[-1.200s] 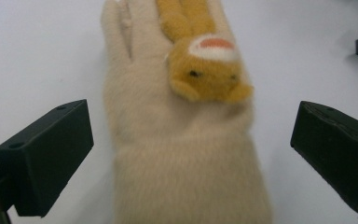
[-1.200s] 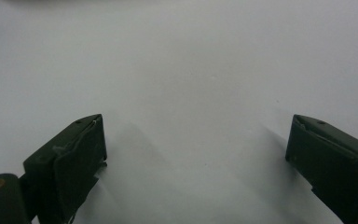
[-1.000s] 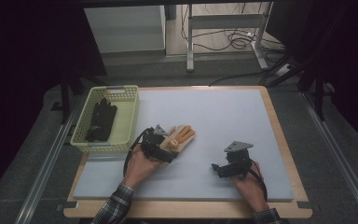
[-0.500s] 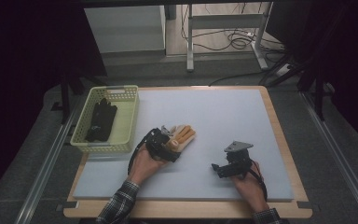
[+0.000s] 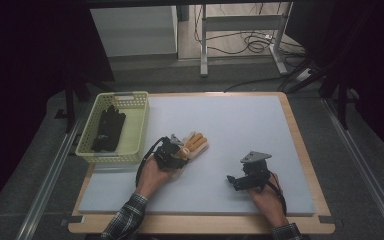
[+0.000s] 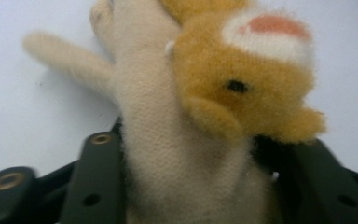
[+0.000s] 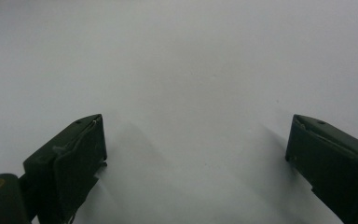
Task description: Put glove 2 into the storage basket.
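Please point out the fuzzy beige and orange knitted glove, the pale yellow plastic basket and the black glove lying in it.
Fuzzy beige and orange knitted glove [image 6: 177,140], left gripper view, its beige cuff.
Pale yellow plastic basket [image 5: 139,131], high view, its right wall.
Black glove [image 5: 108,128], high view, its palm.

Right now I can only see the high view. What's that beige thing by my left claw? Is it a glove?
Observer: Yes. The left gripper view shows a beige knitted glove with a fuzzy orange animal face on it.
Operator: Did my left claw grab it?
Observer: The left claw has just been closing. The glove's cuff sits between its jaws, and both press into the fabric.
Operator: What about my right claw?
Observer: The right claw is wide open, with nothing between its jaws, just bare white table.
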`<control>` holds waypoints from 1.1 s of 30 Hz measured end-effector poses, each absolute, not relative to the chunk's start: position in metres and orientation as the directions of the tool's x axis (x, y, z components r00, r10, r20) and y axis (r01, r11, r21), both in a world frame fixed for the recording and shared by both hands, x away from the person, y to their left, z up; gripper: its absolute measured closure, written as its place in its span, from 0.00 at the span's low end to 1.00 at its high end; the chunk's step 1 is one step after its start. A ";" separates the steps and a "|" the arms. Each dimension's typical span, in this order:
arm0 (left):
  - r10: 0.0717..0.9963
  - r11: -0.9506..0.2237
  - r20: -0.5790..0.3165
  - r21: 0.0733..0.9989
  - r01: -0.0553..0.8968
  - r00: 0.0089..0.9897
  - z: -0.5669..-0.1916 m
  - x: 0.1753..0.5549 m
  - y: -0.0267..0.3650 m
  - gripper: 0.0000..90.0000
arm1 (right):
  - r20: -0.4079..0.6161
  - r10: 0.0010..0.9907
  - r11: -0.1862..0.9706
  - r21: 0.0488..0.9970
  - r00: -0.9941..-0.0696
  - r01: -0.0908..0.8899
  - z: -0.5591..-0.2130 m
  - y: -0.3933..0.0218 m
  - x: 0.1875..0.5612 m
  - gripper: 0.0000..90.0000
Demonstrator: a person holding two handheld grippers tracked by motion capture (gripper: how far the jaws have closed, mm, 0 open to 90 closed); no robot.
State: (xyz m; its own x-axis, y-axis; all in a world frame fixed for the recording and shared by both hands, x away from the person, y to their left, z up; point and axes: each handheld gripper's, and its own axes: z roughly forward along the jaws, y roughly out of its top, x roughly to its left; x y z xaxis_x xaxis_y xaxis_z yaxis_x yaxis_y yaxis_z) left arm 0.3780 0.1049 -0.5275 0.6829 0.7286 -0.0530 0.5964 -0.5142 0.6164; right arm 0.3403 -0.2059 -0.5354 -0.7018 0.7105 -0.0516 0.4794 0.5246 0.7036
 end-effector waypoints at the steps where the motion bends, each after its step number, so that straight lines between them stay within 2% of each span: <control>1: 0.731 -0.511 -0.055 0.617 0.599 0.680 -0.527 0.378 0.105 0.63 | -0.051 0.711 0.524 0.703 -0.701 0.480 -0.535 -0.206 0.340 0.05; 9: 0.742 -0.486 -0.072 0.628 0.608 0.667 -0.523 0.378 0.108 0.71 | -0.051 0.710 0.525 0.704 -0.702 0.479 -0.535 -0.206 0.340 0.05; 33: 0.823 -0.380 -0.052 0.691 0.615 0.566 -0.443 0.398 0.137 0.70 | -0.052 0.709 0.525 0.704 -0.703 0.478 -0.535 -0.206 0.340 0.05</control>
State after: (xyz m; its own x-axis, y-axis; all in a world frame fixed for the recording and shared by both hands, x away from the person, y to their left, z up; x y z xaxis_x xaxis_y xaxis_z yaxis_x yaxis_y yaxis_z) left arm 0.3981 0.1375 -0.4430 0.5660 0.8228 -0.0515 0.6154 -0.3801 0.6905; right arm 0.3403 -0.2061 -0.5353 -0.7028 0.7095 -0.0519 0.4782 0.5252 0.7039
